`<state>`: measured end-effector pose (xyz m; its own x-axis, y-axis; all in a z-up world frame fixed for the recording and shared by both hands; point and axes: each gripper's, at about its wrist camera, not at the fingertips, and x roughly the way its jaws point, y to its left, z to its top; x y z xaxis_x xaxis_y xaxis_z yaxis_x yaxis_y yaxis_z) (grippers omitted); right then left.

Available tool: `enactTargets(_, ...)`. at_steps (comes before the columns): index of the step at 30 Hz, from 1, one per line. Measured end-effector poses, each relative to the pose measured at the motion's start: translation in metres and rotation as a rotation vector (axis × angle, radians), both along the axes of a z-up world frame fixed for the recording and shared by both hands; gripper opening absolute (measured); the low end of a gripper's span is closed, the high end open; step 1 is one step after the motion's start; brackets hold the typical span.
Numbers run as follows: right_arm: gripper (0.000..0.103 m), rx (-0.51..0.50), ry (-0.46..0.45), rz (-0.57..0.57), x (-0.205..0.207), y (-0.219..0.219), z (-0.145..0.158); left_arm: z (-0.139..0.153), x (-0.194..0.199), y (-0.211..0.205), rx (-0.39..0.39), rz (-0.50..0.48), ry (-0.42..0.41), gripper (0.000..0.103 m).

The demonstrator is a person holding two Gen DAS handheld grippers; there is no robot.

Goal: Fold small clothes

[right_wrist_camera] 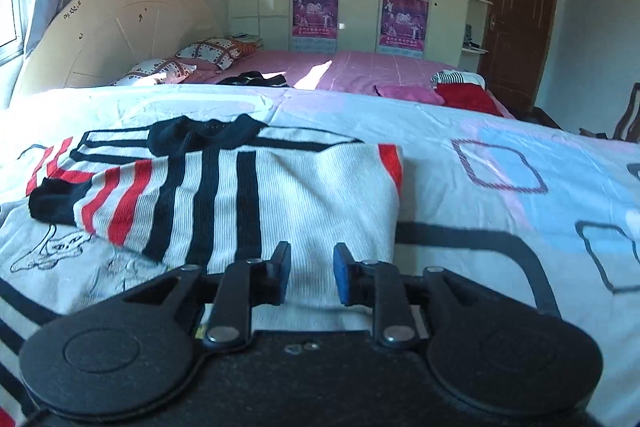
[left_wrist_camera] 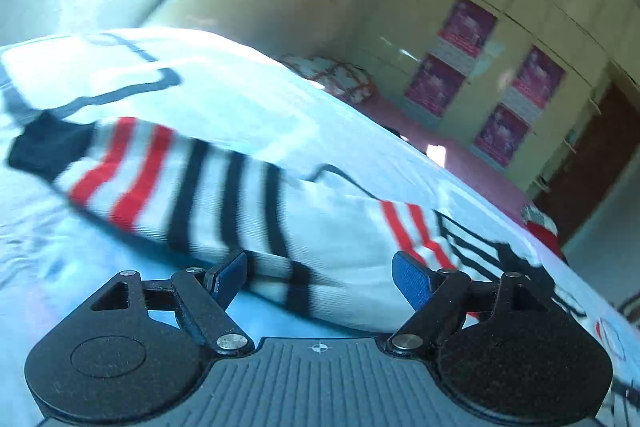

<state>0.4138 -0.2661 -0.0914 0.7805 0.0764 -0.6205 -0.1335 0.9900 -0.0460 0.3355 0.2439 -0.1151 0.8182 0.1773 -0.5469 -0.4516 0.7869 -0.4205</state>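
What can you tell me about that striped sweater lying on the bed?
The striped sweater is a small white ribbed knit with black and red bands, a dark collar and a dark cuff. It lies flat on the patterned sheet, partly folded, with one sleeve laid across its body toward the left. Its near edge sits between the pads of the right tool, which do not press it. The left tool is open over it.

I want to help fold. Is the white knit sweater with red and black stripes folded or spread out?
Partly folded. The white knit sweater with red and black stripes has its striped sleeve lying across the body, and one side ends in a straight edge.
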Motion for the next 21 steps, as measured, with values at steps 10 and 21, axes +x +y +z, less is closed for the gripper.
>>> enactTargets(10, 0.027, -0.018, -0.040, -0.055, -0.028, 0.044, 0.029, -0.063, -0.056, 0.157, -0.392, 0.335, -0.122, 0.054)
enactTargets(21, 0.028, 0.061, -0.054, -0.169, -0.015, 0.056, 0.045, -0.087, -0.004, 0.199, -0.382, 0.311, -0.167, 0.005)
